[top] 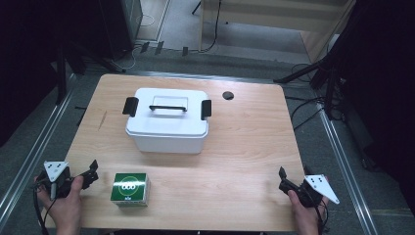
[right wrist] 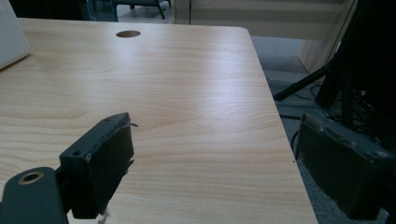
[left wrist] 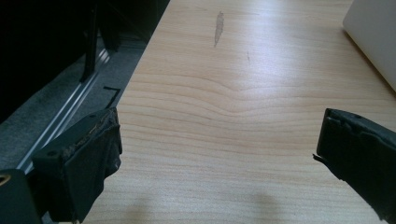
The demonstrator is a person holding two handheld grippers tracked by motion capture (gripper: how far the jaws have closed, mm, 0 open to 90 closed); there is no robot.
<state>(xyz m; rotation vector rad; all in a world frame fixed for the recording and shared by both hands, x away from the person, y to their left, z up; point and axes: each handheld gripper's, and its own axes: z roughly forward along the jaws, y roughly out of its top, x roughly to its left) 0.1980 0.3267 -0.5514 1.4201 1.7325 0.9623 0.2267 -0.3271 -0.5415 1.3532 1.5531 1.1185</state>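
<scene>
A white storage box (top: 168, 121) with a black handle and two black side latches stands shut near the middle of the wooden table (top: 244, 142). A small green carton (top: 129, 188) sits near the front edge, left of centre. My left gripper (top: 91, 172) rests at the front left corner, just left of the carton, open with only bare wood between its jaws (left wrist: 219, 135). Over at the front right corner my right gripper (top: 293, 177) is open too, nothing between its jaws (right wrist: 212, 149). A corner of the white storage box (left wrist: 373, 42) shows in the left gripper view.
A round cable hole (top: 228, 95) lies in the table behind and right of the box, also seen as a cable hole (right wrist: 128, 33) in the right gripper view. Dark stands and cables (top: 318, 73) crowd the floor to the right. A metal rail (top: 29, 156) runs along the left.
</scene>
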